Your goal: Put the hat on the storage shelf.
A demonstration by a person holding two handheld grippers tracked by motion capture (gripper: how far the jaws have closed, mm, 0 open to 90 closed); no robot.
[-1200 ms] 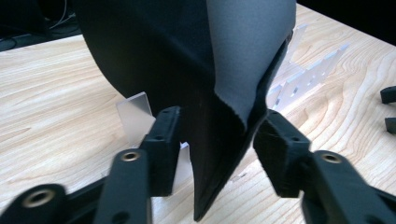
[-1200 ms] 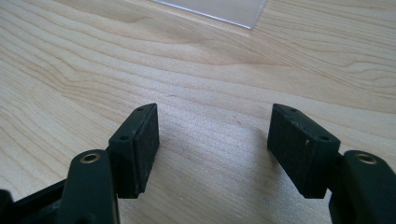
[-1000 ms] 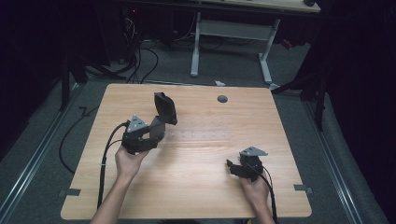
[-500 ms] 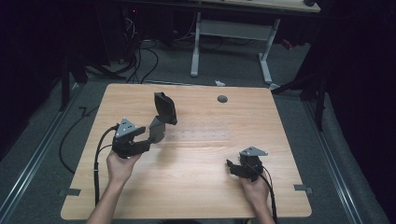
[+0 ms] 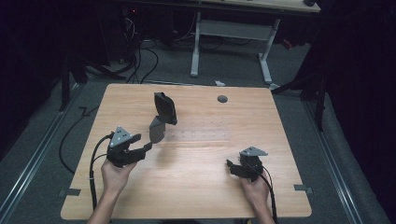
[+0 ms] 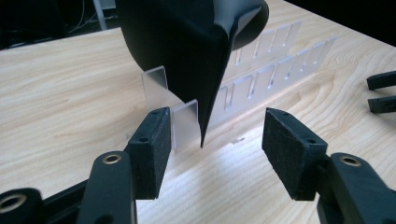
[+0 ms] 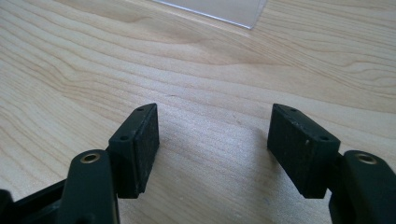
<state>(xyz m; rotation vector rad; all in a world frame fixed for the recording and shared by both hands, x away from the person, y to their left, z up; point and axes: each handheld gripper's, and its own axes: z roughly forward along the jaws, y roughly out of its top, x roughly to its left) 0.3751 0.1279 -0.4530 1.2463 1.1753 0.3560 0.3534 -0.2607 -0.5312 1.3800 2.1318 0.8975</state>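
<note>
Two grippers rest over a wooden table (image 5: 196, 186). Toward the table's left, the left gripper (image 6: 212, 149) has its jaws apart, just short of a black curved object (image 5: 164, 108) standing upright in a clear slotted rack (image 6: 261, 79). Near the front right, the right gripper (image 7: 212, 144) holds open jaws above bare wood.

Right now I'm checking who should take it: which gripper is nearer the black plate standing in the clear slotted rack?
Left. The left gripper sits just short of the black plate, jaws open toward it. The right gripper rests far across the table.
</note>
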